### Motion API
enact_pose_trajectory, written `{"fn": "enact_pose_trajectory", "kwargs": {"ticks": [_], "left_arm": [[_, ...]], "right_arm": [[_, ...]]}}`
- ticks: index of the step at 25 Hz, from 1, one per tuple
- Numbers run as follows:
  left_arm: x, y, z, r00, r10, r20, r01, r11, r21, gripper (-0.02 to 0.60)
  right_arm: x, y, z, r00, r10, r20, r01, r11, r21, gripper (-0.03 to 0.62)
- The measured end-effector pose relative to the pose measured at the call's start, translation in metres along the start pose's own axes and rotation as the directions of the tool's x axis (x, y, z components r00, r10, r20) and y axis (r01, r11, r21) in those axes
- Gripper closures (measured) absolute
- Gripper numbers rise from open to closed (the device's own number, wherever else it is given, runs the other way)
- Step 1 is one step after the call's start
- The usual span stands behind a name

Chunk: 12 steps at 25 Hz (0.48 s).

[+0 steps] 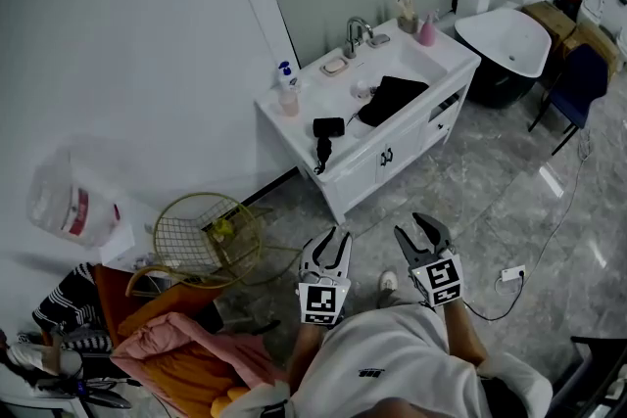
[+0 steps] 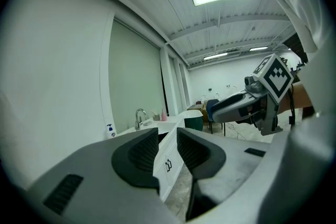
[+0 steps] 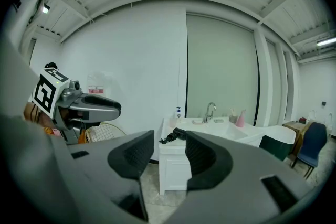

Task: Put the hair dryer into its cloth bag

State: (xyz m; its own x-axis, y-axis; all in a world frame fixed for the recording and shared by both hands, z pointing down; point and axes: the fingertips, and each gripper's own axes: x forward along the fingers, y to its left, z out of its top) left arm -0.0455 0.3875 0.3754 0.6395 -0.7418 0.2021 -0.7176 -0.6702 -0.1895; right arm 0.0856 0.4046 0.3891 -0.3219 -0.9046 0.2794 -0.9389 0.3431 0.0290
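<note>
The jug is wearing a red label, too small to read. The left gripper is holding its fingers closed on nothing. The hair dryer is lying on the worktop beside its cloth bag, well apart from both grippers. The right gripper is holding its fingers slightly apart, empty. The approach seems to be the step in hand; the next move is calling for reaching the worktop.

No legible text on anything here

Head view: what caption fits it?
Two tongs held out toward a white vanity with a hair dryer and black bag.
</note>
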Motion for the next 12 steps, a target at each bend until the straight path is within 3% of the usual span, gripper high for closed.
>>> {"fn": "enact_pose_trajectory", "kwargs": {"ticks": [12], "left_arm": [[0.070,-0.002,0.014,0.999,0.036,-0.030,-0.036,0.999,0.005,0.456]], "right_arm": [[0.035,-0.067,-0.004,0.999,0.047,-0.001,-0.047,0.999,0.021,0.396]]}}
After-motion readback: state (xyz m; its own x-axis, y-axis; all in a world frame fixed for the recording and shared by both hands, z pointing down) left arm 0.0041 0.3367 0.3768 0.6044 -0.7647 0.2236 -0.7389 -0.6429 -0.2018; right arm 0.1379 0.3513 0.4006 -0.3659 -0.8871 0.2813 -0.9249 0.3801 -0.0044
